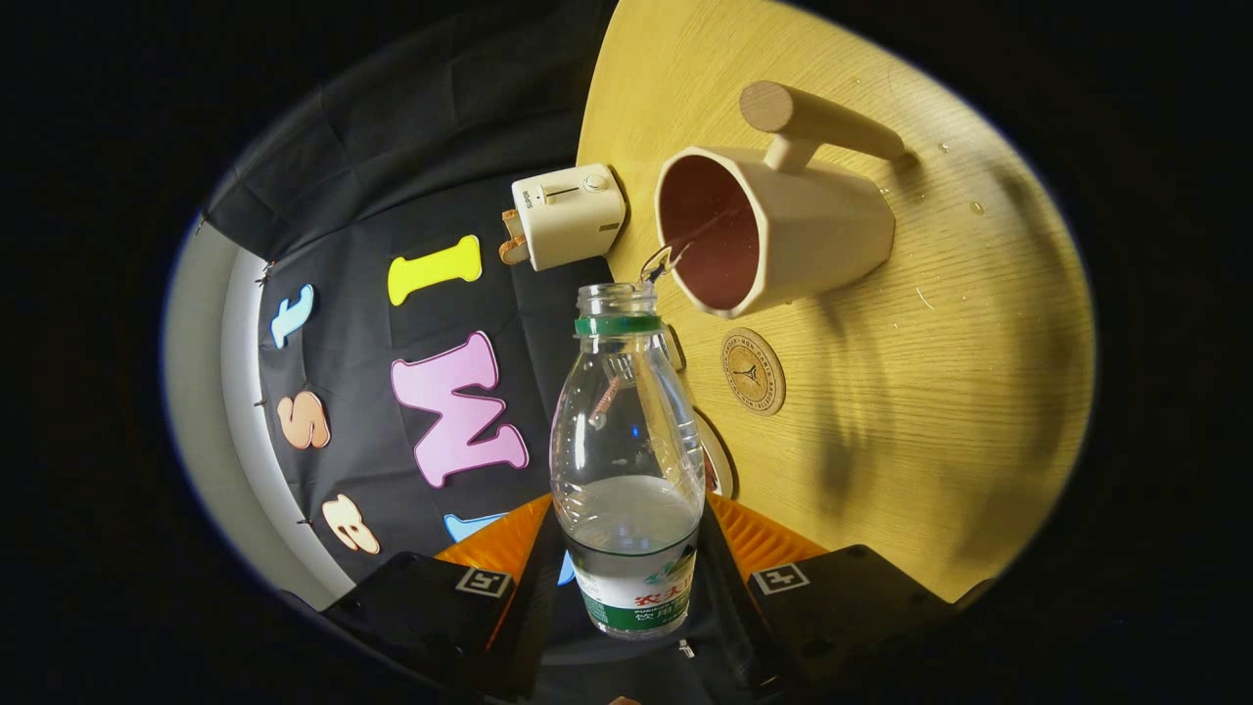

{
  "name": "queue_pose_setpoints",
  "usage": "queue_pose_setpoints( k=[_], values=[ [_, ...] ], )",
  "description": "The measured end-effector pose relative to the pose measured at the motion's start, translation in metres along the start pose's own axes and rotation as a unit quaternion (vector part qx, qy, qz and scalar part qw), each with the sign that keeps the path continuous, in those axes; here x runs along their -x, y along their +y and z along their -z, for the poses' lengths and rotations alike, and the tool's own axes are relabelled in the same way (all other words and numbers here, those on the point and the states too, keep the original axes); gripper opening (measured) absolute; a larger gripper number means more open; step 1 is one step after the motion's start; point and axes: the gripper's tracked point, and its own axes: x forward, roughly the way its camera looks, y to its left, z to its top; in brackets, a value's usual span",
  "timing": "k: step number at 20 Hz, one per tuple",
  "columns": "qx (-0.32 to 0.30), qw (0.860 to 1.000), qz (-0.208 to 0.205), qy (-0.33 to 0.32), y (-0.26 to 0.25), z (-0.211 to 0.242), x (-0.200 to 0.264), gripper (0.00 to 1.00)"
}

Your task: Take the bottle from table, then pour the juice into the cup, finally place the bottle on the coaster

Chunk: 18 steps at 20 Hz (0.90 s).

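Pale wooden surface [930, 411] carries a white toaster [568, 215], round cork coaster [753, 372] and cream handled cup [773, 230]. Tongs [631, 578] clamp the clear plastic bottle [626, 450], mouth at the cup's rim; tip slowly, keeping the stream inside.

The gripper [628, 578] holds a clear bottle [626, 441], one finger pressing on each side of its labelled lower body. The bottle has no cap and wears a green neck ring; a little clear liquid lies in it. Its mouth sits just at the rim of a cream cup [773, 230] with a wooden handle, dark red inside. The cup stands on a wooden table [930, 421]. A round coaster [753, 371] lies between cup and fingers. A white toaster [568, 215] stands at the table's edge.
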Motion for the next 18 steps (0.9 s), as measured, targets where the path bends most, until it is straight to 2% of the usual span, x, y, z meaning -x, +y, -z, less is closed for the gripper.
queue_pose_setpoints(
  k=[18],
  values=[
    [-0.047, 0.999, -0.012, 0.006, 0.013, 0.011, -0.005, 0.74]
  ],
)
